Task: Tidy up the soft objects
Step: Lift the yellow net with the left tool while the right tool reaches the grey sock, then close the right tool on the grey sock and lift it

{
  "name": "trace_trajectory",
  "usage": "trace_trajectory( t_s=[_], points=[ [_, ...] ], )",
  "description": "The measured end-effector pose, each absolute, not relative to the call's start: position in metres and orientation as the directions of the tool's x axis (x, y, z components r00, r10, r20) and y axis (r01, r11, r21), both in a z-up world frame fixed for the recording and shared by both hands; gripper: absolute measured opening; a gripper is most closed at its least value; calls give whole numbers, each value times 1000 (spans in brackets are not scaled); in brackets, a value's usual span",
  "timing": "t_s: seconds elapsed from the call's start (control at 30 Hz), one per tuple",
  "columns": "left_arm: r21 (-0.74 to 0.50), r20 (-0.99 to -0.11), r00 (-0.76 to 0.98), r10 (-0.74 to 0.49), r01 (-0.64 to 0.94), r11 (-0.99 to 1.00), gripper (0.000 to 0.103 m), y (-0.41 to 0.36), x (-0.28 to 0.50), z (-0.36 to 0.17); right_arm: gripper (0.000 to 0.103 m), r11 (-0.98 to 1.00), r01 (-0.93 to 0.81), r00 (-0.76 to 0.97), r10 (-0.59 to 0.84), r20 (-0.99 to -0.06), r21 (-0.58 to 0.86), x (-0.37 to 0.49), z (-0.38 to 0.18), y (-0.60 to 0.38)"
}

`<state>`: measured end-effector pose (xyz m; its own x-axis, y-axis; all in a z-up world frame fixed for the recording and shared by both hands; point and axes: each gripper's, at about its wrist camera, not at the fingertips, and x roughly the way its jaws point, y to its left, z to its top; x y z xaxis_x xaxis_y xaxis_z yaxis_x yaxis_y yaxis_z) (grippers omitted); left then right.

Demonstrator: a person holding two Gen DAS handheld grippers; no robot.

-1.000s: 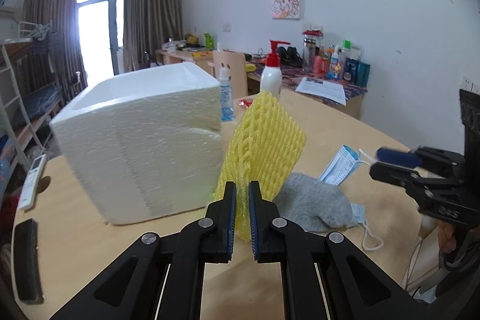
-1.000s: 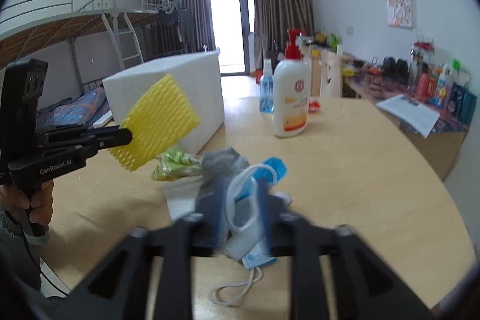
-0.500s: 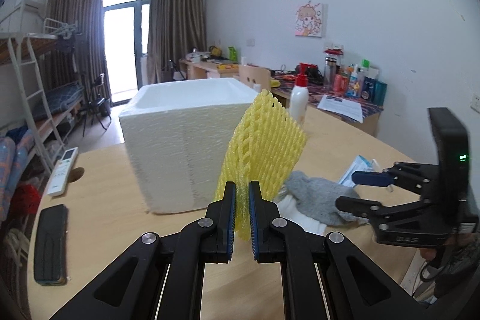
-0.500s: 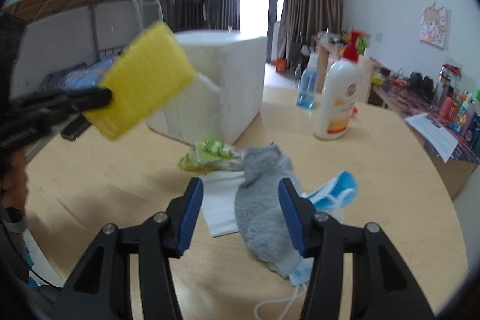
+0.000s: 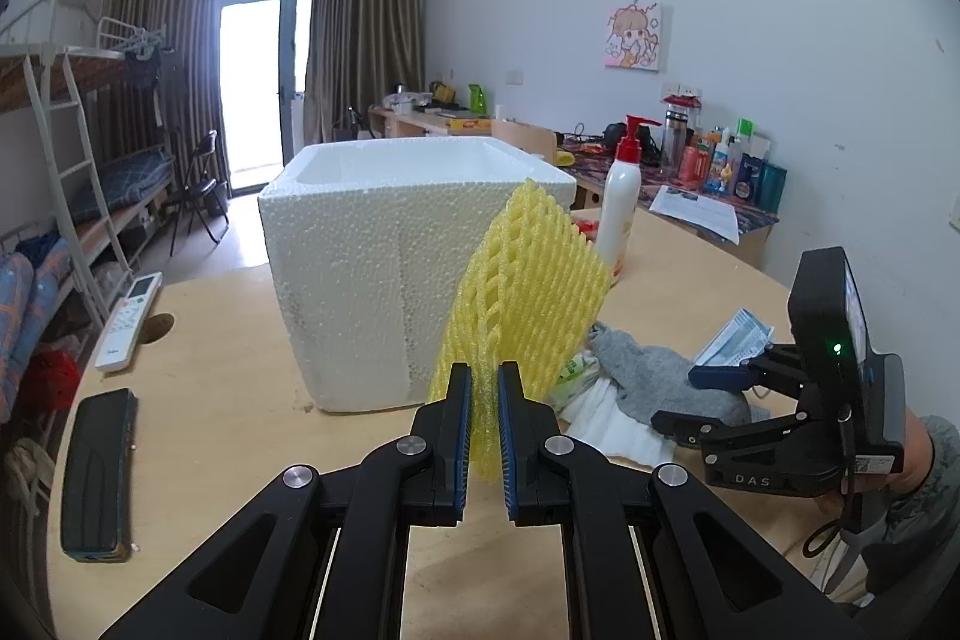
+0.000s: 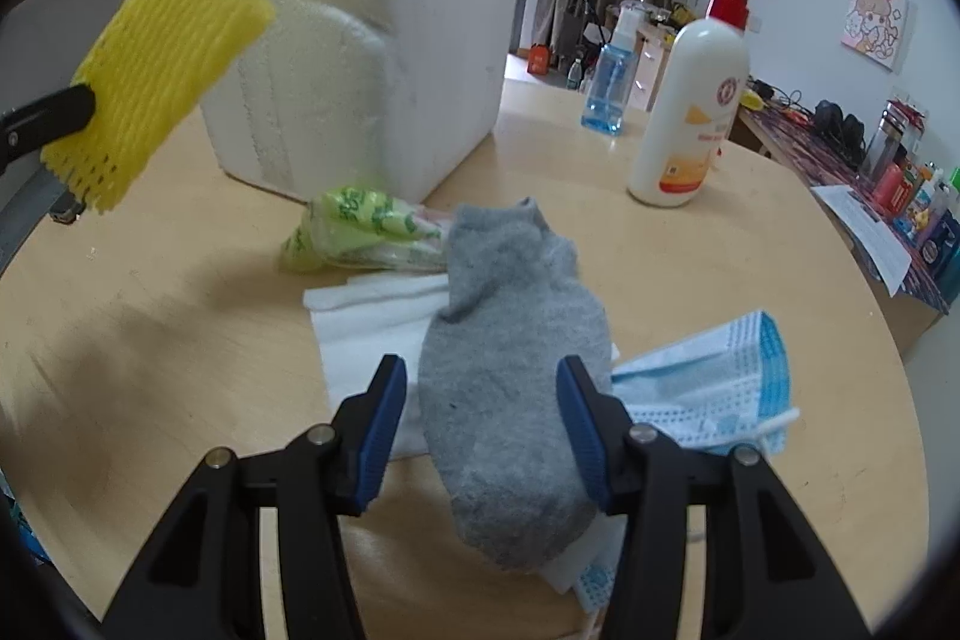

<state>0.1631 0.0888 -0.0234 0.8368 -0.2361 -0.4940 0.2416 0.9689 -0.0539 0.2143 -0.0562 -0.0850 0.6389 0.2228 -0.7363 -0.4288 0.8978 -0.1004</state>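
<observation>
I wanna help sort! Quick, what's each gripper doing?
Left gripper: shut on the yellow foam net sleeve.
Right gripper: open, straddling the grey fabric sock.

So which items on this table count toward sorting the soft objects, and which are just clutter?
Part of the job:
yellow foam net sleeve, clamped in left gripper
grey sock, between open right gripper
blue face mask
white foam sheet
green plastic bag
white styrofoam box

Lying about:
white pump bottle
blue spray bottle
white remote
black phone

foam net [image 5: 521,292]: yellow, open lattice
sock [image 6: 510,340]: plain grey
face mask [image 6: 714,388]: light blue, dotted
foam box [image 5: 384,268]: white, beaded
pump bottle [image 6: 690,100]: white, red pump
bag [image 6: 354,232]: green print
</observation>
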Motion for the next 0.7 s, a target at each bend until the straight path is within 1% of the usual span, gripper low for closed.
trace_trajectory(
  t_s=[0.07,0.17,0.23,0.3,0.43,0.7],
  points=[
    [-59,-494,836,-240,243,968,9,90,164,-24,53,896,-429,639,211,-740,-115,216,-87,-56],
    [-62,-497,835,-238,240,969,9,91,165,-24,38,896,-426,639,198,-744,-127,219,-90,-56],
    [-61,-498,835,-233,235,970,9,91,166,-24,20,898,-416,642,179,-746,-142,221,-90,-56],
    [-63,-500,834,-233,234,970,9,91,166,-25,10,898,-419,636,184,-750,-135,222,-91,-57],
    [-62,-499,835,-233,234,970,9,91,166,-25,5,892,-435,630,204,-750,-123,222,-89,-58],
    [-65,-494,838,-233,232,971,9,93,165,-26,4,902,-426,672,265,-691,-68,210,-58,-75]
  ],
)
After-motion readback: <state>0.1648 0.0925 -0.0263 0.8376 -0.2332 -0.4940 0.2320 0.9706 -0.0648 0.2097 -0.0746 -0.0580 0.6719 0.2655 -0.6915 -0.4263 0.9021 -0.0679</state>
